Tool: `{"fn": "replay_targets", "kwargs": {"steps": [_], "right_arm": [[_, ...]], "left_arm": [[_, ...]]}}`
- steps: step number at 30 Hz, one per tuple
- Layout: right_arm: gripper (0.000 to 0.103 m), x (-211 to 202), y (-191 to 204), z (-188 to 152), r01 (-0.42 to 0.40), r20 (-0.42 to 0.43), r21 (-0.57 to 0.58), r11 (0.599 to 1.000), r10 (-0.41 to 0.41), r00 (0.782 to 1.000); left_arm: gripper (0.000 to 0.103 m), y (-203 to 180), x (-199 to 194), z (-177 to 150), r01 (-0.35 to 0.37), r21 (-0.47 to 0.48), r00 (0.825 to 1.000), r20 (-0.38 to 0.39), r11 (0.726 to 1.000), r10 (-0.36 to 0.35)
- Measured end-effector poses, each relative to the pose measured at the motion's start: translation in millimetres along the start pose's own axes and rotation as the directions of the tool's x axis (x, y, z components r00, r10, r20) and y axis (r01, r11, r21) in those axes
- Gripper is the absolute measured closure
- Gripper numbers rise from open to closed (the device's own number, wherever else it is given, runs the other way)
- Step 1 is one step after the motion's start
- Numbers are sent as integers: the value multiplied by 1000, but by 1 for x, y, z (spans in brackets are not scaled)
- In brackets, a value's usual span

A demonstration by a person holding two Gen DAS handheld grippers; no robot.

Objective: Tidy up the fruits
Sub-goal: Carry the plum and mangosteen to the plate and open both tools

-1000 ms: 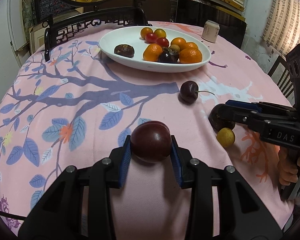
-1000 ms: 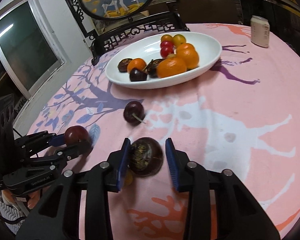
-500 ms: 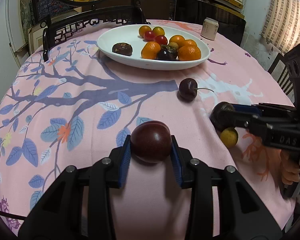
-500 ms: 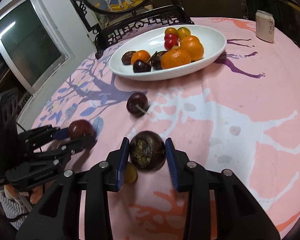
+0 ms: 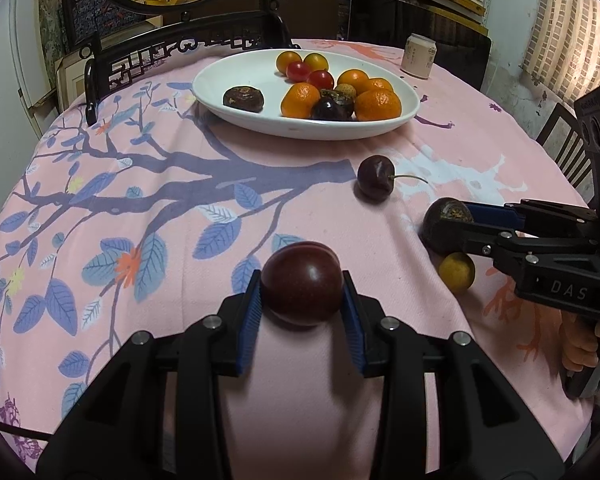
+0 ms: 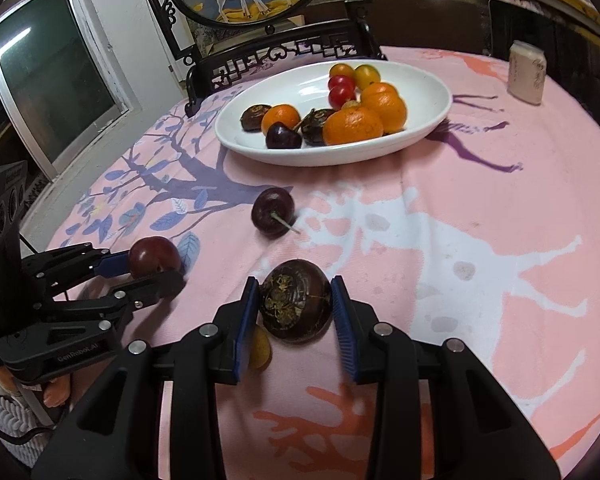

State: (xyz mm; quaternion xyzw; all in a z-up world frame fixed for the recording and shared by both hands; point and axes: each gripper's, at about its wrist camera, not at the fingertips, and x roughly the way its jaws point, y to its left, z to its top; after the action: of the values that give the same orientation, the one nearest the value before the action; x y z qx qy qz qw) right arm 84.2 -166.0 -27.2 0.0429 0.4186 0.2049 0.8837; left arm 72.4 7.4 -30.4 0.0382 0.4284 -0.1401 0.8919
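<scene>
My left claw (image 5: 302,300) is clamped on a dark red plum (image 5: 302,288), bottom centre. My right claw (image 6: 294,306) grips a brown water chestnut (image 6: 295,300), lower centre. The white dish (image 5: 236,108) of fruit sits upper centre; a loose cherry (image 5: 375,178) lies mid-frame.

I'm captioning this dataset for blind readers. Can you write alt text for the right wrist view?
The right gripper clamps a dark brown water chestnut above a pink tablecloth, with a small yellow fruit under it. At left, the left gripper holds a red plum; a cherry lies before a white plate of fruit.
</scene>
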Motion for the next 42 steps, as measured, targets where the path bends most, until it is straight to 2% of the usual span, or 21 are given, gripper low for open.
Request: {"fn": "replay_targets", "kwargs": {"steps": [13, 16, 21, 25, 29, 33, 38, 39, 41, 42], "right_arm": [[66, -19, -12, 5, 18, 69, 42, 999, -21, 997], [66, -23, -14, 6, 21, 86, 50, 999, -25, 996], [66, -36, -24, 25, 11, 136, 85, 996, -23, 990], [66, -35, -38, 61, 13, 161, 126, 992, -34, 986], [66, -16, -50, 99, 17, 168, 160, 987, -44, 985], [66, 8, -53, 124, -3, 156, 175, 985, -24, 988], [65, 37, -45, 144, 15, 158, 137, 990, -37, 987], [56, 42, -44, 144, 23, 160, 128, 991, -44, 986], [43, 46, -42, 143, 52, 158, 104, 993, -68, 985], [43, 46, -42, 143, 65, 168, 96, 993, -81, 982]], "left_arm": [[66, 5, -2, 2, 18, -22, 1000, 10, 1000, -18], [66, 4, -4, 8, 1, -11, 1000, 22, 1000, -1], [66, 11, -9, 49, -34, -10, 997, 62, 999, 35], [66, 19, -4, 94, -46, -44, 993, 104, 998, 51], [66, 26, 17, 132, -39, -90, 992, 117, 995, 49], [66, 32, 41, 152, -37, -123, 992, 115, 992, 51], [64, 38, 68, 161, -12, -152, 996, 85, 988, 25], [63, 39, 73, 159, -10, -150, 997, 80, 989, 22], [50, 38, 77, 157, 3, -136, 997, 75, 991, 8], [50, 38, 77, 156, 2, -135, 997, 78, 991, 8]]}}
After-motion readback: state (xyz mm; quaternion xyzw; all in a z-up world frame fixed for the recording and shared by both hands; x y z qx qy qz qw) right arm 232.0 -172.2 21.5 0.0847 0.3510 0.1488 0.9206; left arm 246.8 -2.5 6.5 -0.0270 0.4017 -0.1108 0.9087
